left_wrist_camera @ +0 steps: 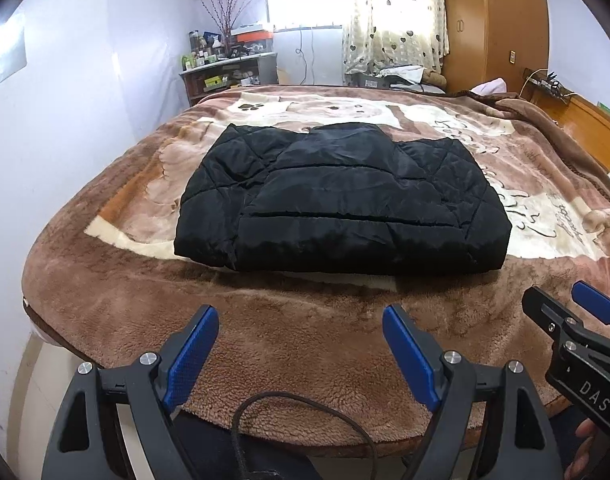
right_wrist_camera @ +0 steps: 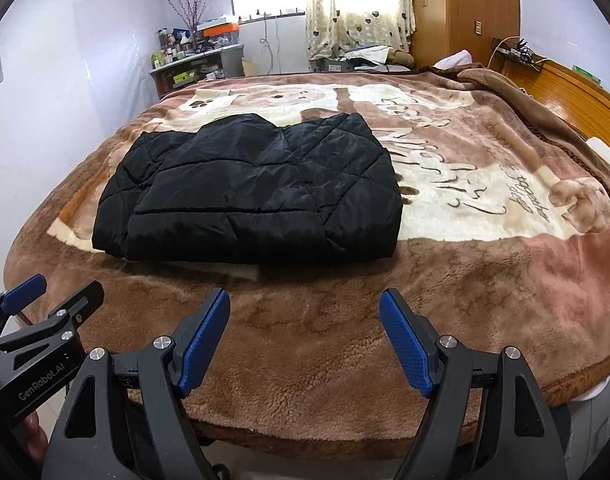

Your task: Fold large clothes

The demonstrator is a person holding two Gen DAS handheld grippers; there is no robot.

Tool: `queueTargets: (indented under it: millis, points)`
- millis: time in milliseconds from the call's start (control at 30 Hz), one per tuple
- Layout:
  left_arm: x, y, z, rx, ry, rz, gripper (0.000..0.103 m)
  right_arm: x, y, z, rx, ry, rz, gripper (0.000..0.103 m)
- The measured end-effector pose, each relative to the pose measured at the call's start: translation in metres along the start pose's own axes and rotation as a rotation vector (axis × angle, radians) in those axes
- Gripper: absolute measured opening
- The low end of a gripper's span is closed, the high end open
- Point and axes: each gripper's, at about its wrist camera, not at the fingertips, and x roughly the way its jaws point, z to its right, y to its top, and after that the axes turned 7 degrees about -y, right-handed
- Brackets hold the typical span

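black quilted jacket (left_wrist_camera: 345,200) folded flat, mid-bed on brown fleece blanket (left_wrist_camera: 305,340). left gripper (left_wrist_camera: 301,344) jaws spread wide, empty, above near blanket edge. right gripper (right_wrist_camera: 305,340) likewise wide, empty, beside it.

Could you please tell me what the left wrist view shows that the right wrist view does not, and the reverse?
Only the left wrist view shows the right claw from outside, with DAS lettering on its body, and a black cable looping below. Only the right wrist view shows the left claw from outside, marked GenRobot.AI. Both show the folded black jacket lying on the brown blanket, both claws open and holding nothing, plus the curtain and wardrobe.
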Motion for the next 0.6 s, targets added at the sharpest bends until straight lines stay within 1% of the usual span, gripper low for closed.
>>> queueTargets:
  millis: [233, 600]
  points:
    - [-0.0006, -0.0004, -0.0040, -0.019, -0.012, -0.001, 0.084, -0.0012, 0.0001, -0.0003, 0.000, -0.001, 0.007, 0.077]
    - [-0.0006, -0.0001, -0.0061, -0.026, -0.004, 0.001, 0.084, -0.0027, -0.0009, -0.0016, -0.001, 0.000, 0.009, 0.077]
